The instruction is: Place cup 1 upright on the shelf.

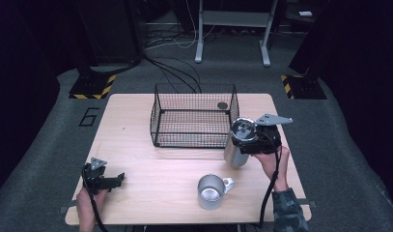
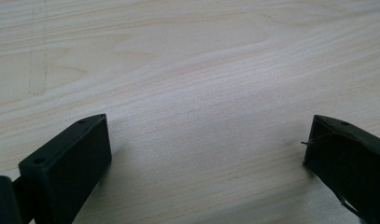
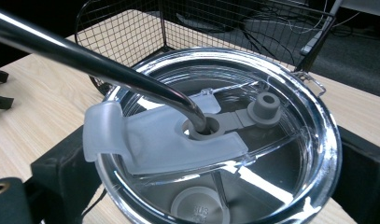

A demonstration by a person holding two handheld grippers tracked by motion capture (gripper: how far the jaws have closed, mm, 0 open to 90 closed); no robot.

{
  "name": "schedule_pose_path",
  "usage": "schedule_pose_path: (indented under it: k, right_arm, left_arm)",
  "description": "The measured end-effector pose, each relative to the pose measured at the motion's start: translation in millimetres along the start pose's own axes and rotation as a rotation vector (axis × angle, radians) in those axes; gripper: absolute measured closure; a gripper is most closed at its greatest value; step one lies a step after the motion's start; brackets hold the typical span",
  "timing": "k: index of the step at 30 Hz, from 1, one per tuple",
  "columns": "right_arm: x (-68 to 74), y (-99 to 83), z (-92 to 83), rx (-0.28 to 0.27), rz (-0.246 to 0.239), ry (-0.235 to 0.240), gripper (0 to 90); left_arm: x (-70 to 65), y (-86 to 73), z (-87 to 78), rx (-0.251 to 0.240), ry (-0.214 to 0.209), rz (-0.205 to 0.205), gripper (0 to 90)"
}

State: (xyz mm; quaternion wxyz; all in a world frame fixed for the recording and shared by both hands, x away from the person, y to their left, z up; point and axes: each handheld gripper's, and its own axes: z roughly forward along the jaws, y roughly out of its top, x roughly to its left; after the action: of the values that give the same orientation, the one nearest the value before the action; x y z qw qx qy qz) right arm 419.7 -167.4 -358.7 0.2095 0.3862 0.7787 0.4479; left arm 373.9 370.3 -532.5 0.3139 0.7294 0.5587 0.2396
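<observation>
- The right hand-held gripper holds a steel tumbler near its top, one black jaw on each side of the rim, as the right gripper view shows.
- The tumbler stands or hangs just above the table, right in front of this gripper's camera and just beside the near right corner of the wire basket; whether its base touches the wood cannot be told.
- It carries a clear plastic lid with a frosted sliding tab, and a metal straw runs through the grommet at the lid's middle.
- Judged from its polished wall, the tumbler is stiff and fairly heavy for its size, and slippery; a grip on the smooth side may slide if the jaws are slack.
- The lid is the weak part: pressing on it or on the straw could pop it off or lever the tumbler over, so the hold belongs on the steel body just under the rim.
- The straw adds height and could catch the basket's top wire if the tumbler goes in there.
- A steel mug with a side handle stands open-mouthed on the table, to the left of the right hand-held gripper and nearer the person.
- The left hand-held gripper stands wide with nothing between its jaws, low over bare wood, well apart from the tumbler.
</observation>
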Motion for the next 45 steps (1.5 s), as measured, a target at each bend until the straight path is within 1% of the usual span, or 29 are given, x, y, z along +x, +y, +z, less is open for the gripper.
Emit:
schedule_pose_path:
  k: [4, 6, 10, 11, 15, 16, 22, 24, 25, 28, 33, 36, 40, 45]
  right_arm:
    - [1.5, 5.4, 0.1, -0.005, -0.008, 0.007, 3.5]
    - [2.4, 7.6, -0.2, -0.006, -0.001, 0.011, 3.5]
    - [3.2, 12.0, -0.3, -0.01, -0.013, 0.019, 3.5]
    - [4.3, 13.3, -0.2, -0.01, -0.006, 0.015, 3.5]
    - [5.8, 18.3, 0.0, -0.012, -0.013, 0.021, 3.5]
    - [5.6, 19.6, 0.3, -0.015, -0.022, 0.021, 3.5]
    - [7.1, 25.9, 0.0, -0.017, -0.02, 0.025, 3.5]
    - [7.3, 28.3, -0.1, -0.019, -0.029, 0.026, 3.5]
    - [7.9, 29.2, -0.2, -0.022, -0.025, 0.025, 3.5]
    - [7.8, 32.5, 0.2, -0.024, -0.033, 0.031, 3.5]
    - [7.5, 37.6, 0.7, -0.027, -0.027, 0.03, 3.5]
    - [5.7, 40.6, 0.4, -0.031, -0.036, 0.03, 3.5]
    - [5.7, 44.4, -0.8, -0.038, -0.032, 0.032, 3.5]
    - [5.2, 49.7, -0.3, -0.042, -0.041, 0.031, 3.5]
  left_arm:
    - [0.0, 0.0, 0.0, 0.0, 0.0, 0.0, 0.4]
    - [0.0, 0.0, 0.0, 0.0, 0.0, 0.0, 0.4]
    - [0.0, 0.0, 0.0, 0.0, 0.0, 0.0, 0.4]
    - [0.0, 0.0, 0.0, 0.001, 0.0, 0.0, 0.4]
    - [0.1, 0.0, 0.0, 0.001, 0.0, 0.0, 0.4]
    - [0.1, 0.0, -0.1, 0.001, 0.0, 0.0, 0.4]
    - [0.1, 0.0, 0.0, 0.001, 0.0, 0.0, 0.4]
    - [-0.2, -0.2, 0.3, -0.004, 0.003, -0.001, 0.4]
    - [0.1, 0.0, -0.1, 0.001, 0.0, 0.0, 0.4]
    - [0.1, 0.0, 0.0, 0.001, 0.0, 0.0, 0.4]
    - [0.1, 0.0, -0.1, 0.001, 0.001, 0.001, 0.4]
    - [0.1, 0.0, 0.0, 0.0, 0.0, 0.0, 0.4]
    - [0.0, 0.0, 0.0, 0.0, 0.0, -0.001, 0.4]
    - [0.1, 0.0, 0.0, 0.001, 0.0, 0.0, 0.4]
